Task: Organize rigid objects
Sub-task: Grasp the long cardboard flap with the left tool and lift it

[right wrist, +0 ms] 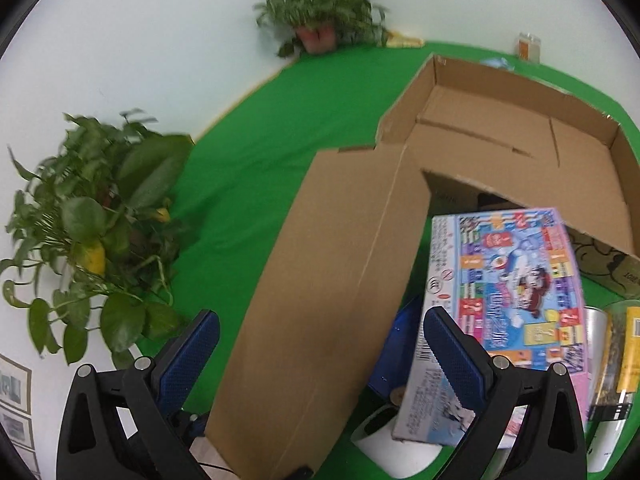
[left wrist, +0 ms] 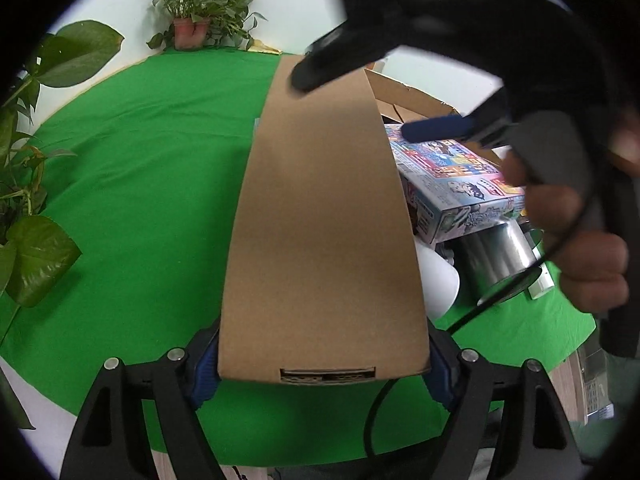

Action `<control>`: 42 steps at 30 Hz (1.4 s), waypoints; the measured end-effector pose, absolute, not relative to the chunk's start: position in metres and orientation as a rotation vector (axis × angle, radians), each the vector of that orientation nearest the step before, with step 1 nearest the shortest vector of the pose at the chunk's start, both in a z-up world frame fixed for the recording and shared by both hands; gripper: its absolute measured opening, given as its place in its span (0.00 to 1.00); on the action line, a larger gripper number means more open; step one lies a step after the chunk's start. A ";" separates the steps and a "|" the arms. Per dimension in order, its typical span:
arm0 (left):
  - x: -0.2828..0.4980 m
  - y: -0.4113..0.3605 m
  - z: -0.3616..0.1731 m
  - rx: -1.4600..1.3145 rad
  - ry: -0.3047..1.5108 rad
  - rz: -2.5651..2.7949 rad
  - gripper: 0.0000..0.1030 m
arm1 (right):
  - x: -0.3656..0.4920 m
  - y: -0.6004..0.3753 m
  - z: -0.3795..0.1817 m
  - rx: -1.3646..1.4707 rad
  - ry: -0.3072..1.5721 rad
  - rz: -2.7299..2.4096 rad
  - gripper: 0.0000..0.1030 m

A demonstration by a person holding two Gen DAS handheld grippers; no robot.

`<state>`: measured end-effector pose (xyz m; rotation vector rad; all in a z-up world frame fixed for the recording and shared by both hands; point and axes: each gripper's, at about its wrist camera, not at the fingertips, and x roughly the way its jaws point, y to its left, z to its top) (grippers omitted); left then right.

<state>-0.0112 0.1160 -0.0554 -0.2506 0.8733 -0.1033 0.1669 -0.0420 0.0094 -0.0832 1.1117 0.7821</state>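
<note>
Potted plants: we see leafy pothos [left wrist: 36,184] at nine o'clock in the left wrist view, and a smaller one in a terracotta pot [left wrist: 192,30] at eleven, against the white wall.
Table cloth: a green cloth [left wrist: 140,184] covers the table.
Left gripper [left wrist: 323,364]: we have its blue pads [left wrist: 206,368] pressed against both sides of the near end of a long plain cardboard box [left wrist: 324,220] — the jaws stand fairly wide, filled by the box.
Long cardboard box: it runs from six o'clock up toward twelve, tilted over the cloth.
Right gripper [right wrist: 320,344]: its jaws are spread with nothing pressed between the pads; in its own view the long box passes below them, though we cannot tell whether it touches.
Game box [right wrist: 508,292]: a colourful printed box at four o'clock in the right wrist view, leaning on a white cup [right wrist: 400,444] and just beside the long box.
Open carton [right wrist: 520,136]: a brown carton at two o'clock, flaps open.
Steel tin [left wrist: 492,256]: lies at three o'clock in the left view, under the game box.
Person's hand [left wrist: 576,240]: at three o'clock — wrapped round the right gripper's handle.
</note>
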 end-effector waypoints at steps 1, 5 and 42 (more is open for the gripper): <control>-0.013 0.115 -0.055 -0.240 0.863 -0.102 0.78 | 0.168 -0.035 0.003 -0.088 1.136 0.782 0.99; -0.024 0.107 -0.045 -0.152 0.794 -0.070 0.78 | 0.156 -0.015 -0.013 -0.166 1.132 0.772 0.99; -0.005 0.164 -0.024 -0.511 0.868 -0.480 0.81 | 0.152 -0.089 -0.017 0.131 1.247 0.892 0.91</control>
